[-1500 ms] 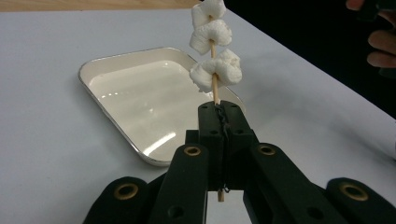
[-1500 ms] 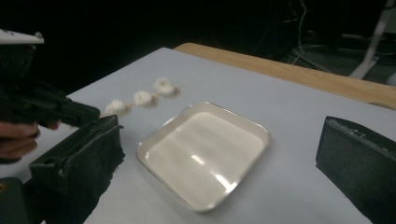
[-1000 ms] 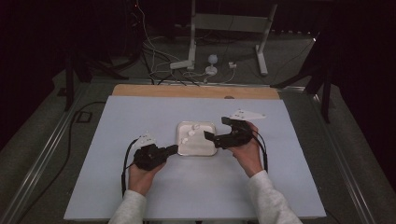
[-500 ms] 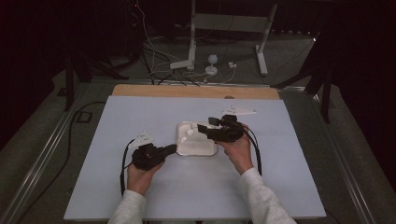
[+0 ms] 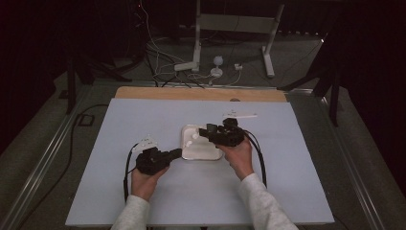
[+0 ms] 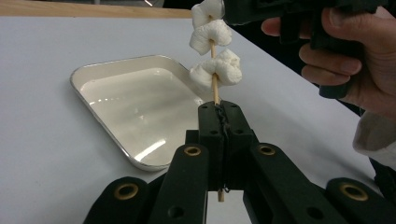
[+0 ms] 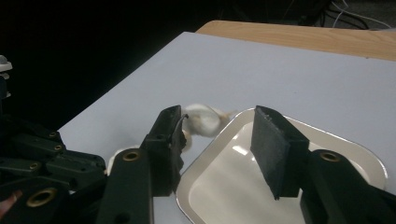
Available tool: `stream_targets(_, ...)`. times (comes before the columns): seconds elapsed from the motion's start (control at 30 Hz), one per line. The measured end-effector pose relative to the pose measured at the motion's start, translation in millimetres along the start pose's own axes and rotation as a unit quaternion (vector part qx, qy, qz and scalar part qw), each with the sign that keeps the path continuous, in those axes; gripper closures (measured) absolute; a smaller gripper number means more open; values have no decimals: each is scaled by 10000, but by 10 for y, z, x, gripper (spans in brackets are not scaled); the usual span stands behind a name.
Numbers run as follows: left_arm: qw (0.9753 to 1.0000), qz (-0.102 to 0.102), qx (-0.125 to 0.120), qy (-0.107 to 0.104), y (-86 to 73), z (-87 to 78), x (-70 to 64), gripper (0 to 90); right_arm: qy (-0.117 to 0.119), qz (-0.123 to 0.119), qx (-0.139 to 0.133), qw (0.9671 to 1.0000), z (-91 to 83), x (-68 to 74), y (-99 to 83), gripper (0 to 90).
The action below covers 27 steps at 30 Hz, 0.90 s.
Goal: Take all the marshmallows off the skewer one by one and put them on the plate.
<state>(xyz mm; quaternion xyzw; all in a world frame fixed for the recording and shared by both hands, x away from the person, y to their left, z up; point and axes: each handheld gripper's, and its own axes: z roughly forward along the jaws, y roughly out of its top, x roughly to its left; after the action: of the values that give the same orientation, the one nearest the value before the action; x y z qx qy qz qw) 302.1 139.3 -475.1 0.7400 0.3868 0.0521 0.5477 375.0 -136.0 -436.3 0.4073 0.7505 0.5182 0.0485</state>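
Pulling marshmallows (image 6: 215,70) off skewer (image 6: 215,93) over tray (image 6: 93,77). Left tongs (image 6: 219,116) clenching skewer; right tongs (image 7: 217,140) gaping around top marshmallow. Next: closing, sliding off.

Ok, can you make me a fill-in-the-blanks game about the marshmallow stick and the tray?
1. The left tool is shut on a wooden ____ that stands upright.
2. The skewer carries ____ marshmallows.
3. The right tool has its jaws ____.
4. The cream tray has ____ lying in it.

Missing words: skewer; three; open; nothing
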Motion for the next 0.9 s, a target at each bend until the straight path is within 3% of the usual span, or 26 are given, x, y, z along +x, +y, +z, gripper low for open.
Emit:
stream_targets(0.1, 10000, 45, 40, -7, -2, 12, -9, 900, 37, 12, 15, 10000, 21, 6, 0, 559)
stream_targets(0.3, 10000, 58, 35, 41, -1, 7, -13, 900, -128, -43, 128, 9998, 56, 25, -7, 598)
stream_targets(0.5, 10000, 46, 26, 59, -3, 10, -14, 900, -409, -293, 152, 9986, 70, 75, -9, 645)
stream_targets(0.57, 10000, 41, -42, 67, 1, -3, -20, 900, -302, -74, 108, 9995, 67, 47, -4, 632)
stream_targets(0.7, 9999, 39, -92, 64, -2, -14, -18, 900, -47, 461, 94, 9989, 88, -26, -15, 514)
stream_targets(0.77, 9999, 59, -118, 52, -7, -10, -20, 900, 111, 756, 104, 9970, 96, -60, -23, 518)
stream_targets(0.83, 9999, 96, -115, 42, -9, -2, -29, 900, 266, 1141, 135, 9930, 109, -99, -25, 517)
stream_targets(0.9, 9999, 126, -63, 17, -15, 16, -37, 900, 498, 1378, 166, 9891, 120, -123, -23, 590)
